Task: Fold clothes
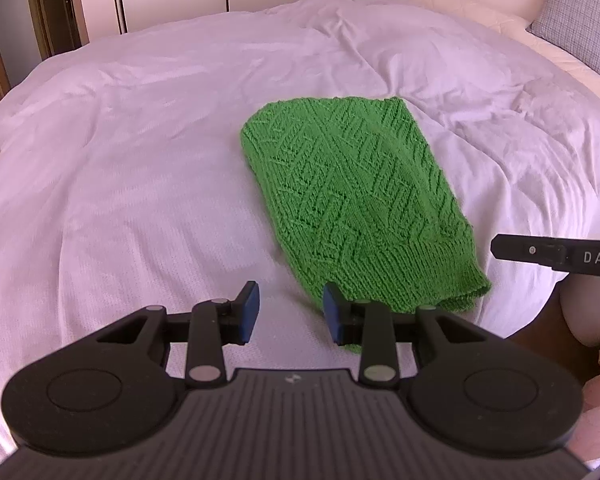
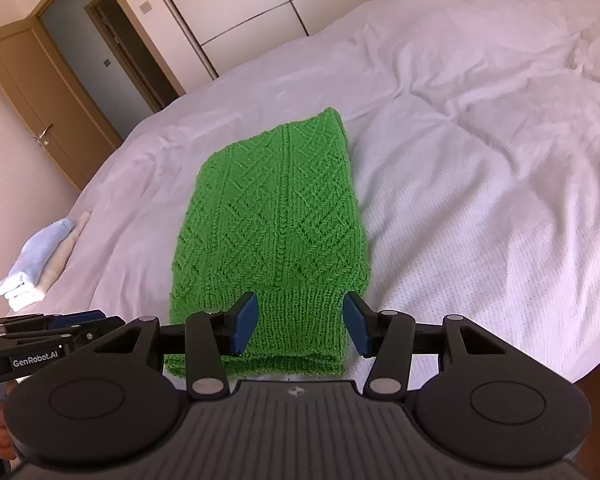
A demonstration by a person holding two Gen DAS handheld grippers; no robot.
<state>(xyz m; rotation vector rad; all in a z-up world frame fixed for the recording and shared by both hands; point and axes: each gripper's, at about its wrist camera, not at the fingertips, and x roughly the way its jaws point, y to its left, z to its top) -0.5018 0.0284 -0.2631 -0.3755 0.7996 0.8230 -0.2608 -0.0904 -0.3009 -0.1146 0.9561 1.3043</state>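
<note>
I see the green knit sweater (image 2: 274,216) lying folded into a long strip on the bed (image 2: 480,200), its long axis running away from me and its ribbed hem nearest. My right gripper (image 2: 300,322) hangs over that hem, jaws part open and empty. My left gripper (image 1: 290,310) sits off the strip's left edge, jaws narrower, also empty. I judge the right one nearer.

A home bedroom — ahead of the tool spreads a bed under a rumpled white duvet (image 1: 160,128), with a checked pillow (image 1: 576,28), sliding wardrobe doors (image 2: 236,12) and a wooden door (image 2: 32,108) beyond.
</note>
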